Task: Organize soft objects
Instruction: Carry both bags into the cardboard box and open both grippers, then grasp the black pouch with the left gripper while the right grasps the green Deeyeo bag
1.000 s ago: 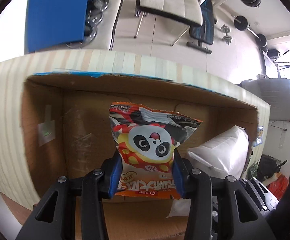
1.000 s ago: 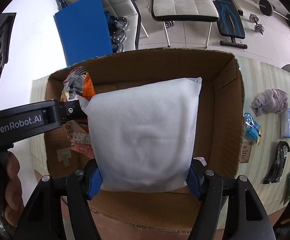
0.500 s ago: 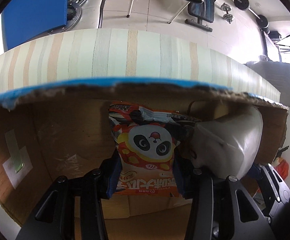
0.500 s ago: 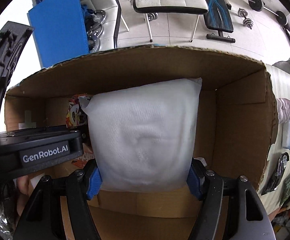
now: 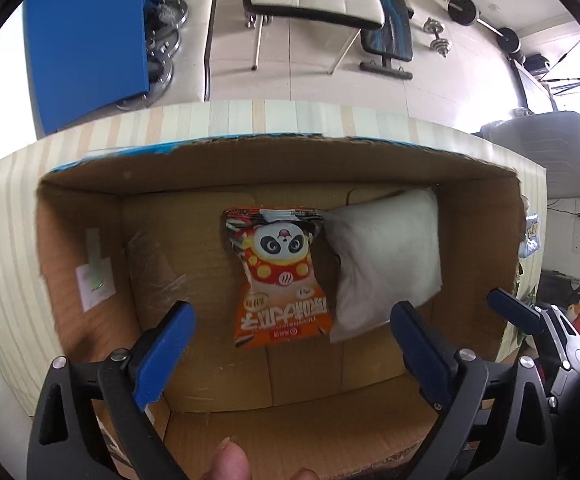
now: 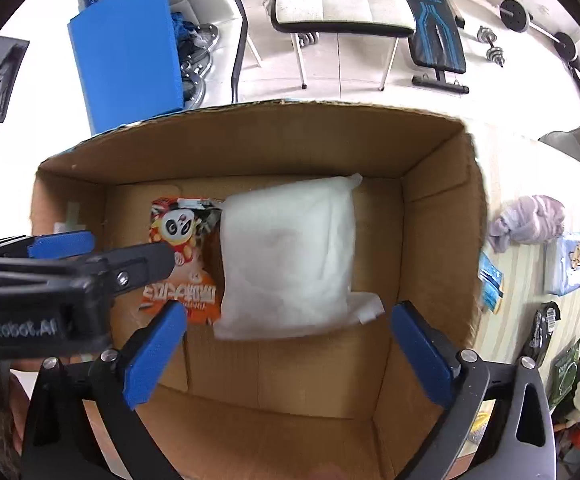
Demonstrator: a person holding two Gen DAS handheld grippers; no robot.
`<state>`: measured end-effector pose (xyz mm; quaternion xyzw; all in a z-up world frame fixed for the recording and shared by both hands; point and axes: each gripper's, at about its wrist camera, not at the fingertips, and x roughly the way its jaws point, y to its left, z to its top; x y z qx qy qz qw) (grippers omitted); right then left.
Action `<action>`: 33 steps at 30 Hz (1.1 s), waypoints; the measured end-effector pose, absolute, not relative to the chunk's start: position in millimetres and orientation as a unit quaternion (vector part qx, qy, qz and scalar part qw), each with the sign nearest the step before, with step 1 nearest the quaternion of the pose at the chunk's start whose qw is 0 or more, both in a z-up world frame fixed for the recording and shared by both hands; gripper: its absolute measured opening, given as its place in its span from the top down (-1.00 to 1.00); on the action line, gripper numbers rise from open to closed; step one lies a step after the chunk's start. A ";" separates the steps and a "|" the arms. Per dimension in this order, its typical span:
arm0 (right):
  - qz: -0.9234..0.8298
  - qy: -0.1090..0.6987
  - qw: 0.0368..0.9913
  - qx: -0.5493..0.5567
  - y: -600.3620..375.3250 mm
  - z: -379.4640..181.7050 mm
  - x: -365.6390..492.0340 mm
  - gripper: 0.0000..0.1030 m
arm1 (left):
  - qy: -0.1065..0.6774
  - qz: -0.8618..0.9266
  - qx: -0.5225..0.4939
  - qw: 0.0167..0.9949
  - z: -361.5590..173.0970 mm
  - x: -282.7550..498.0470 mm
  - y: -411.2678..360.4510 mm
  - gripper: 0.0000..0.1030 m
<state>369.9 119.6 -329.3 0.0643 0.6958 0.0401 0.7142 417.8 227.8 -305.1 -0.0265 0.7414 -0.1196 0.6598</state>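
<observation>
I see the orange foil snack bag with a panda print (image 5: 279, 276) lying flat on the floor of the open brown cardboard box (image 5: 81, 240), print up, its crimped top toward the far wall. The white soft plastic-wrapped pack (image 5: 384, 260) lies flat just beside it on its right, edges touching or slightly overlapping; I cannot tell which. On the striped bench right of the box: a crumpled lilac cloth (image 6: 528, 222) and a pale blue tissue packet (image 6: 566, 264).
</observation>
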 end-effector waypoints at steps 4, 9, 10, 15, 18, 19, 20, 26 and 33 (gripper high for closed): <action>0.049 0.684 0.724 0.074 118.2 -311.8 349.5 -1.00 | 0.706 -0.102 -0.004 0.701 -280.7 393.6 233.7 -0.98; 0.059 0.670 0.737 0.063 124.4 -292.0 317.4 -1.00 | 0.667 -0.076 0.001 0.741 -250.7 361.9 240.0 -0.98; 0.061 0.668 0.739 0.064 124.8 -288.5 310.9 -1.00 | 0.662 -0.069 0.002 0.747 -244.9 355.1 240.3 -0.98; 0.083 0.652 0.749 0.079 124.3 -265.1 272.1 -1.00 | 0.626 -0.062 0.005 0.777 -215.2 328.0 232.8 -0.98; 0.093 0.638 0.758 0.096 112.8 -250.9 251.6 -1.00 | 0.613 -0.073 -0.007 0.787 -197.3 315.3 218.0 -0.98; 0.095 0.634 0.760 0.103 105.9 -245.7 245.5 -1.00 | 0.605 -0.083 -0.012 0.792 -187.4 309.1 208.6 -0.98; 0.097 0.629 0.764 0.111 96.4 -240.3 240.0 -1.00 | 0.599 -0.088 -0.013 0.796 -179.8 304.9 202.0 -0.98; 0.060 0.584 0.798 0.132 2.2 -204.0 202.0 -1.00 | 0.572 -0.145 0.015 0.807 -145.0 277.0 107.9 -0.98; -0.033 0.593 0.798 0.101 -154.8 -205.1 161.0 -1.00 | 0.628 -0.205 0.017 0.751 -193.5 274.2 -29.8 -0.98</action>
